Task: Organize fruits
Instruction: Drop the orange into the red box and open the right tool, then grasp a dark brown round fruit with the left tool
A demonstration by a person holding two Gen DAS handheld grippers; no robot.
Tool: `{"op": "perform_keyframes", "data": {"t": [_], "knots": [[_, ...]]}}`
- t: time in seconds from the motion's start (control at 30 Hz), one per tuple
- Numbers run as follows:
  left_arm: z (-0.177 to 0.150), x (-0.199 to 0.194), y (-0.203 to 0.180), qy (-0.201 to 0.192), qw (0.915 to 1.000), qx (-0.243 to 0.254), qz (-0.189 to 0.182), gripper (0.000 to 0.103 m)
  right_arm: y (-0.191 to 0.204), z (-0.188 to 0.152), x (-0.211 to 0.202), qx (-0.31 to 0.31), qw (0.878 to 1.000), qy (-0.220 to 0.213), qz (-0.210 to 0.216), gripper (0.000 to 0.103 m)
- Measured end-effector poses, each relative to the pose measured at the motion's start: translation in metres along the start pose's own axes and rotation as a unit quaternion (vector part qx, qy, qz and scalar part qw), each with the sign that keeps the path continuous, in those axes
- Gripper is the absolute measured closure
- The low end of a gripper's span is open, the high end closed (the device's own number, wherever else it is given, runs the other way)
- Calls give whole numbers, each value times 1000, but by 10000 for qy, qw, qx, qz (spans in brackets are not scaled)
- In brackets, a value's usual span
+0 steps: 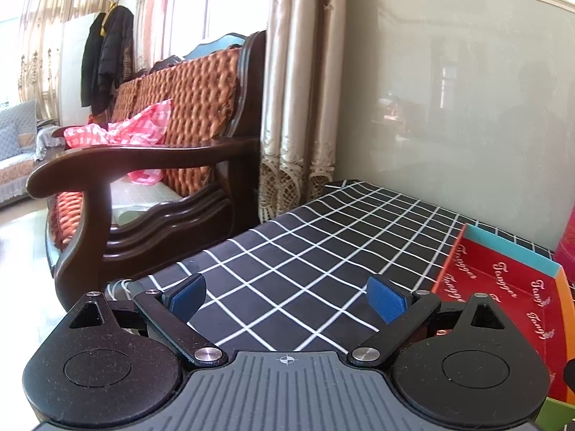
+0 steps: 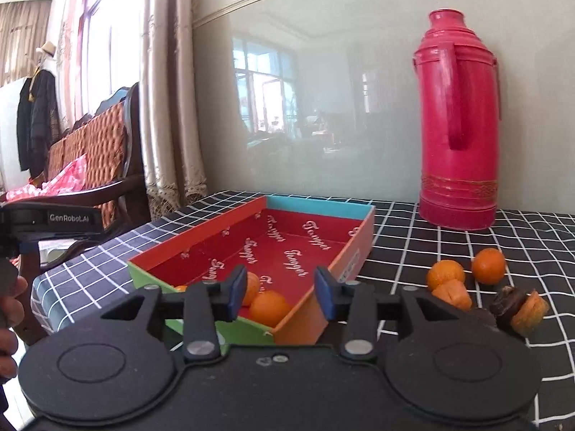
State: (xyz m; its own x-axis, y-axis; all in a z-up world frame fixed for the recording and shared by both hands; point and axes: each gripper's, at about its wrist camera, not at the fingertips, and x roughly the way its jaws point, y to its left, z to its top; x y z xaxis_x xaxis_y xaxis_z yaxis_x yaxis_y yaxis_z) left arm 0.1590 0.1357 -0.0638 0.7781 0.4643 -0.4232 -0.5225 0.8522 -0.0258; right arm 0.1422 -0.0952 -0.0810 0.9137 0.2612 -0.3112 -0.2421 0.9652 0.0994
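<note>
The right gripper (image 2: 280, 292) is held low over the near corner of the red box (image 2: 251, 230), its fingers (image 2: 325, 292) standing apart with nothing pressed between them. Behind the gap an orange fruit (image 2: 269, 308) is seen lying on the box floor, with another orange fruit (image 2: 250, 287) partly hidden by the left finger; both appear to rest inside the box rather than in the grip, so a drop into the box is judged to be finished.

Four pieces are left on the checked worktop (image 2: 431, 237) to the right of the box: a round orange (image 2: 488, 265), a second orange (image 2: 445, 274), a smaller peeled-looking piece (image 2: 452, 295) touching it, and a dark, shrivelled fruit (image 2: 519, 309) nearest the right edge. They are placed close together, well within reach of the right gripper, which is likely why that side does the carrying. A red thermos (image 2: 458, 133) is stood upright against the wall, clear of the working path.

The left gripper (image 1: 285, 296) is kept over bare cloth, its fingers (image 1: 386, 296) wide apart and empty, just beside the box wall, probably ready to steady the light box.
</note>
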Motion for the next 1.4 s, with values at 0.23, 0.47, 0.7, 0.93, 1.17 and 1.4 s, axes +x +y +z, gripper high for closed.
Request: {"op": "perform_keyframes", "data": {"t": [0.23,0.47,0.7,0.93,1.17,1.4], "knots": [[-3,-14,-25,-192,9992,286,-217,7,-28,5,-18,283,9975,-241,-596,25],[-8,-36,-62,-390,9943,554,-821,7,-54,4,-38,319,9831,-409,-1757,7],[-22,-73,-118,-621,9774,1037,-1732,7,-102,-1,-57,715,9476,-261,-3103,6],[-48,-101,-179,-521,9520,1597,-2558,7,-143,-7,-84,1036,8940,-301,-4348,6],[-77,-111,-225,-178,9354,2072,-2859,7,-161,-14,-102,1067,8645,-394,-4896,6],[-92,-104,-250,262,9345,2085,-2873,8,-170,-14,-111,1023,8681,-438,-4838,6]]}}
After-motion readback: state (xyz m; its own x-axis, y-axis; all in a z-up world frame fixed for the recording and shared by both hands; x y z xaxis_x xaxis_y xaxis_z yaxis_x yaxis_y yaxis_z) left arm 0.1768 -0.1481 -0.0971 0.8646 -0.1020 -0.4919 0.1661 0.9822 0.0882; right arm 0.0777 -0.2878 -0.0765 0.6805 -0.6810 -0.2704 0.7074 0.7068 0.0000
